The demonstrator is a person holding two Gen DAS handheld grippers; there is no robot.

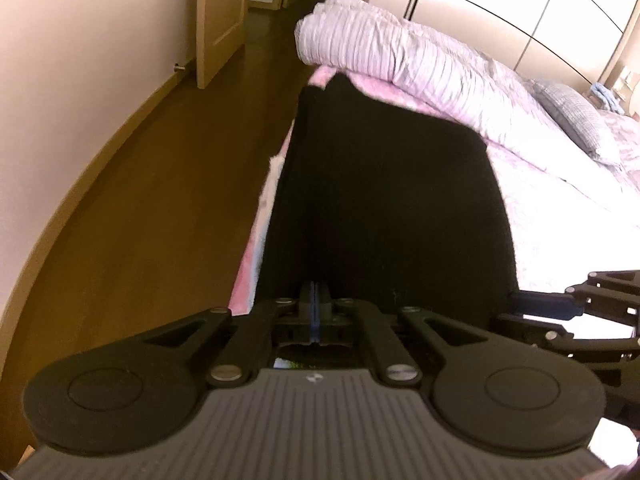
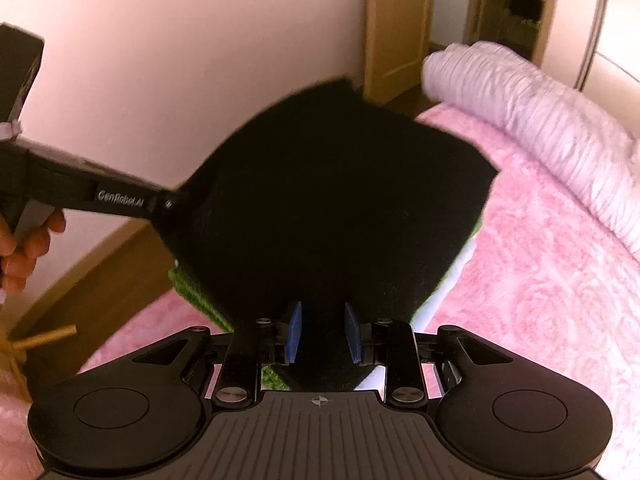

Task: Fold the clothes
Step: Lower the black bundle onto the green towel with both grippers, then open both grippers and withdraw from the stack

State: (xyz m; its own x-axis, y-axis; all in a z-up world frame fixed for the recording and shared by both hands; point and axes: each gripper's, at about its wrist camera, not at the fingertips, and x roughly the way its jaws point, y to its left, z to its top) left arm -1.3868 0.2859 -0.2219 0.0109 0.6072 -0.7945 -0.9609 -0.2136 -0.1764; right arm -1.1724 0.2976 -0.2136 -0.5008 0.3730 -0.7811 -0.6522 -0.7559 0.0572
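The black garment (image 2: pixel 340 208) is blurred at its edges and hides most of the green cloth (image 2: pixel 192 284) beneath. The person's hand (image 2: pixel 24 244) is cut off by the left edge. The garment's seams are too dark to tell.

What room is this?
Most likely a bedroom: a bed with a pink cover, a rolled lilac quilt and a grey pillow, plus a wooden door.

Ahead of me the bed (image 1: pixel 560 216) wears a pink floral cover, with a rolled lilac quilt (image 1: pixel 400 52) along its far edge and a grey pillow (image 1: pixel 576 116) beyond. Brown wooden floor (image 1: pixel 160 208) runs beside it to an open door (image 1: pixel 218 12) and pale wall (image 1: pixel 80 52).
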